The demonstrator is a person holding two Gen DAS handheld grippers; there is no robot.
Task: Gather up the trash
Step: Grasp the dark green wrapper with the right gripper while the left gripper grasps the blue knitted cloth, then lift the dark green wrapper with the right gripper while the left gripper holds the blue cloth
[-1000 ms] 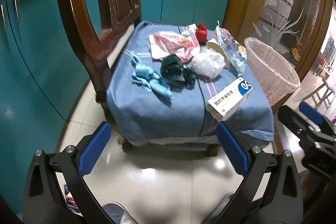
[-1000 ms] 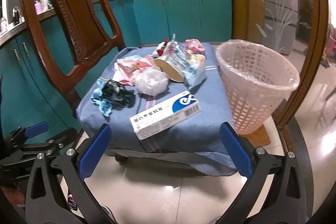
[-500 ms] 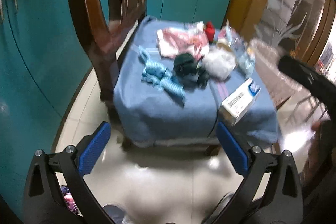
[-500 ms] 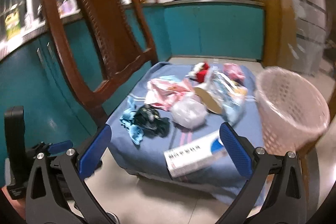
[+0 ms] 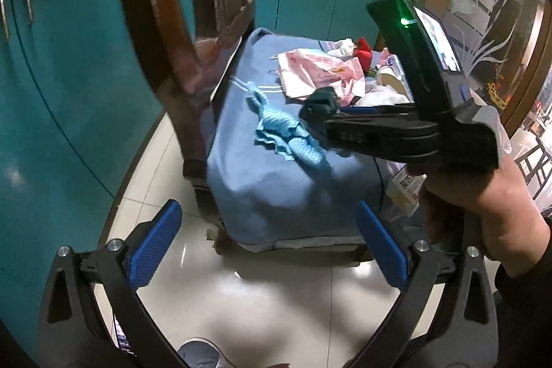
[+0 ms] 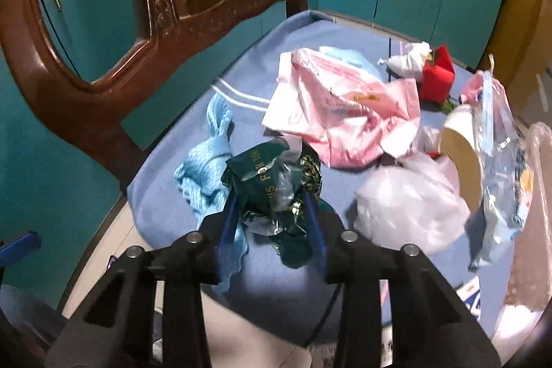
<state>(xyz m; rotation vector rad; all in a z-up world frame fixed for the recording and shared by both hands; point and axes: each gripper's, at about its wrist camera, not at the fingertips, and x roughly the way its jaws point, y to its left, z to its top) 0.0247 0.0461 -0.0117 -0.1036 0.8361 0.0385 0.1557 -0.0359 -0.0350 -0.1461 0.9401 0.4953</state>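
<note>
Trash lies on a chair seat under a blue cloth (image 5: pixel 276 188). My right gripper (image 6: pixel 272 206) reaches down onto a crumpled dark green wrapper (image 6: pixel 269 175); its jaws are closing, and the blue pads (image 6: pixel 229 219) press the wrapper from both sides. From the left wrist view, the right gripper (image 5: pixel 317 118) comes in from the right in a person's hand (image 5: pixel 483 195). A light blue knitted rag (image 6: pixel 203 171) lies just left of the wrapper. My left gripper (image 5: pixel 267 230) hangs open over the floor in front of the seat, holding nothing.
A pink bag (image 6: pixel 345 106), white plastic bag (image 6: pixel 407 199), red box (image 6: pixel 438 78), clear zip bag (image 6: pixel 496 154) and tape roll (image 6: pixel 462 143) crowd the seat's right half. A pink basket (image 6: pixel 531 212) stands at the right. The wooden chair back (image 6: pixel 103 75) rises on the left.
My right gripper swung left across the seat, dropped onto the green wrapper and narrowed around it. The left gripper edged slightly closer to the chair and stays open.
</note>
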